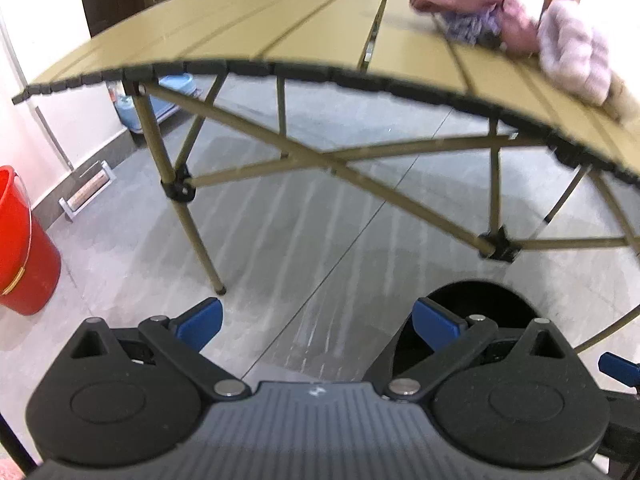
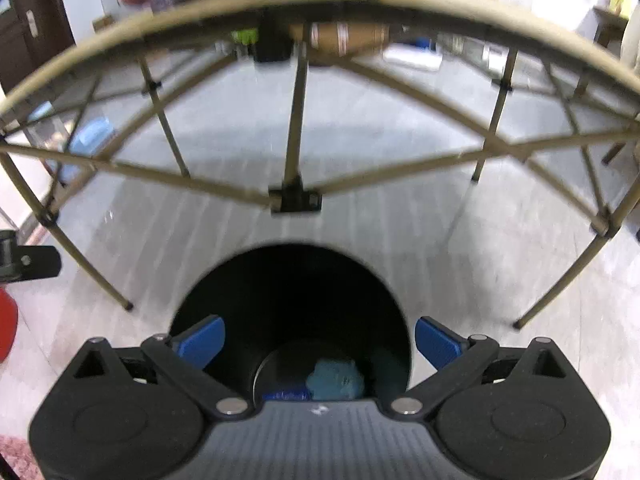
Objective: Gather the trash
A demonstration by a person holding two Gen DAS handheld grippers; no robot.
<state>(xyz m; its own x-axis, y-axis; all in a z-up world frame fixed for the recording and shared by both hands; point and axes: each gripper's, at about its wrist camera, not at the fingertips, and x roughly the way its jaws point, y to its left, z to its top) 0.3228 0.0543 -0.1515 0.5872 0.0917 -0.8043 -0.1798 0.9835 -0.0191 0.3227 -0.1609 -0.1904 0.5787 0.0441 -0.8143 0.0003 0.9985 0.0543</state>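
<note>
A black trash bin (image 2: 288, 300) stands on the floor in front of the folding table. In the right wrist view my right gripper (image 2: 318, 340) is open and empty, right above the bin's mouth. A crumpled light-blue piece of trash (image 2: 336, 378) and something dark blue (image 2: 286, 395) lie at the bin's bottom. My left gripper (image 1: 318, 320) is open and empty, low over the floor to the left of the bin (image 1: 480, 296). Part of the right gripper's blue finger (image 1: 620, 368) shows at the far right.
A tan slatted folding table (image 1: 280, 28) with crossed legs (image 1: 192, 216) stands ahead. Pink and purple clothes (image 1: 520, 20) lie on its right part. A red bucket (image 1: 20, 248) stands at the left wall. A blue container (image 1: 132, 108) sits beyond the table.
</note>
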